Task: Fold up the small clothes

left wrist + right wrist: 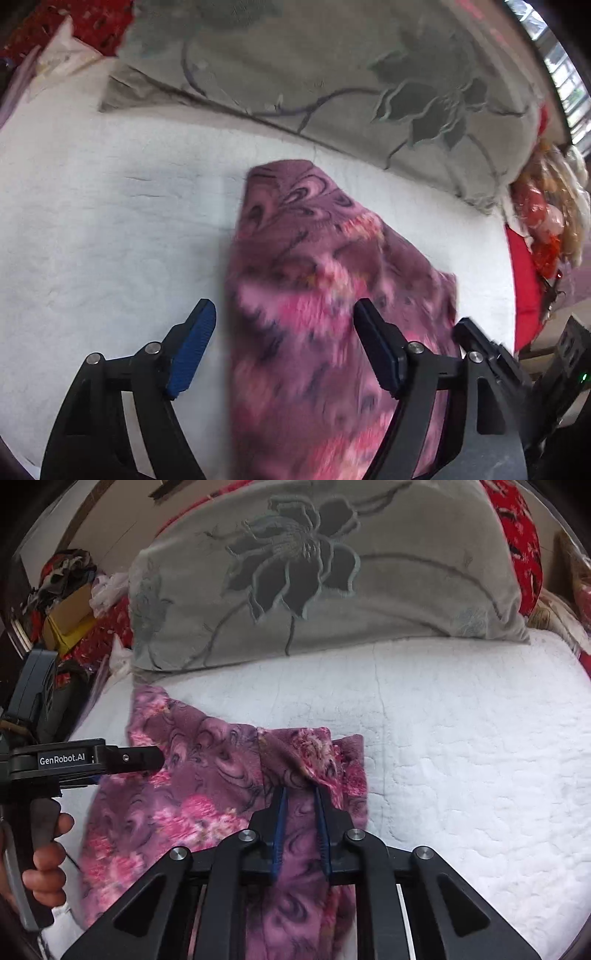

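A pink and purple flowered fleece garment (325,280) lies partly folded on the white quilt (110,221). My left gripper (284,312) stands open above it. Its blue-padded left finger hangs over bare quilt beside the garment's edge, its right finger over the fleece, and neither pad presses the cloth. In the right wrist view the same garment (207,760) is spread to the left, and my right gripper (299,792) is shut on a bunched fold of it. A hand (48,864) at the left holds the left gripper, whose black finger (144,758) reaches over the garment's left part.
A large grey pillow with a dark flower pattern (325,576) lies along the back of the quilt. Red cloth and piled clutter (70,602) sit at the far left, and more red fabric (528,288) at the quilt's right edge. Bare quilt (461,757) stretches right of the garment.
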`<act>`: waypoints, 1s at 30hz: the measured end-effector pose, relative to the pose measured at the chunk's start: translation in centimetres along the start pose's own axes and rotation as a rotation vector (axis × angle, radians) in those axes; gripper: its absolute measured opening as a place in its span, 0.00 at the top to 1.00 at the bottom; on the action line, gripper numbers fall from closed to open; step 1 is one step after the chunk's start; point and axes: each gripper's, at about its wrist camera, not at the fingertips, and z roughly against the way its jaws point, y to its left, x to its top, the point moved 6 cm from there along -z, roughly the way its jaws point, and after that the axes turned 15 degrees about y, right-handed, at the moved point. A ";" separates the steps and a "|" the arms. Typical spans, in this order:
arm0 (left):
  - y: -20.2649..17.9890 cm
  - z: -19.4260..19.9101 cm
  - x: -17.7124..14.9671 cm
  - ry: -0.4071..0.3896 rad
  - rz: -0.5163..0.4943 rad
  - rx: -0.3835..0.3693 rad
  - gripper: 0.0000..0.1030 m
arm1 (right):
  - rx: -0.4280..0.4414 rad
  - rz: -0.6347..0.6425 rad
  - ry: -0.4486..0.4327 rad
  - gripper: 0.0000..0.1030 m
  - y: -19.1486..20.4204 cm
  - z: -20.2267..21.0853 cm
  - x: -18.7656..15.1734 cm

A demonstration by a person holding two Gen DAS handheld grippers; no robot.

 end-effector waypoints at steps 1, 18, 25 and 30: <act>0.4 1.0 -1.3 -0.023 -0.016 0.007 0.25 | 0.014 0.019 -0.018 0.80 0.2 1.0 -0.2; 1.8 0.0 -11.6 -0.011 -0.058 0.171 0.20 | -0.110 0.164 0.106 0.59 2.2 1.8 -9.6; 1.6 0.7 -14.8 -0.011 -0.118 0.266 0.20 | -0.129 0.063 0.089 0.46 -0.1 4.2 -12.0; 1.7 0.5 -17.2 0.002 -0.134 0.313 0.20 | -0.212 0.023 0.152 0.32 -1.9 3.4 -14.3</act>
